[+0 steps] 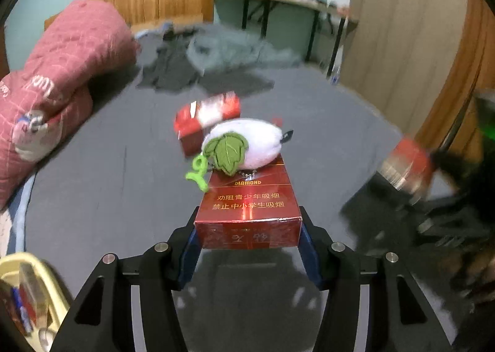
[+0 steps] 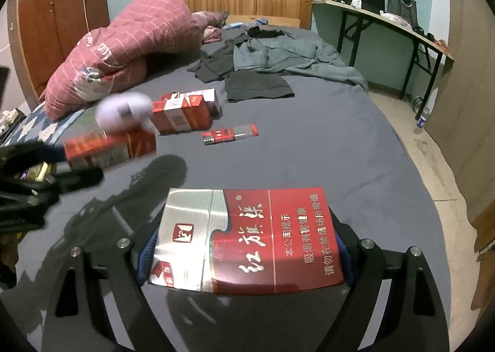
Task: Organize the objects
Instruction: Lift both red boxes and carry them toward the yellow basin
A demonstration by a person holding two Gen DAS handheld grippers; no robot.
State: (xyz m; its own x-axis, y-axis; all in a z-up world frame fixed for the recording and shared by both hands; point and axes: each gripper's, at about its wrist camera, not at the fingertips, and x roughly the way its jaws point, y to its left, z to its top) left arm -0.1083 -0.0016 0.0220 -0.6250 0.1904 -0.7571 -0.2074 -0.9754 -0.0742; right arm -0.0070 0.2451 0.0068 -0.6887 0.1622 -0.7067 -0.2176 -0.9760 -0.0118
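Looking along the left gripper, its jaws clamp a dark-red pack lengthwise, plush riding on top above the bed; the right gripper grasps a red-silver pack crosswise, over the bed's near edge.

Bed, grey sheet, bearing: pink quilt at left; dark clothes near the headboard; two red cartons mid-sheet; small red tube just beside them.

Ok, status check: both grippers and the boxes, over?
Left gripper clamps dark red box, plush toy riding on top. Right gripper holds red-silver box. Nothing blocking.
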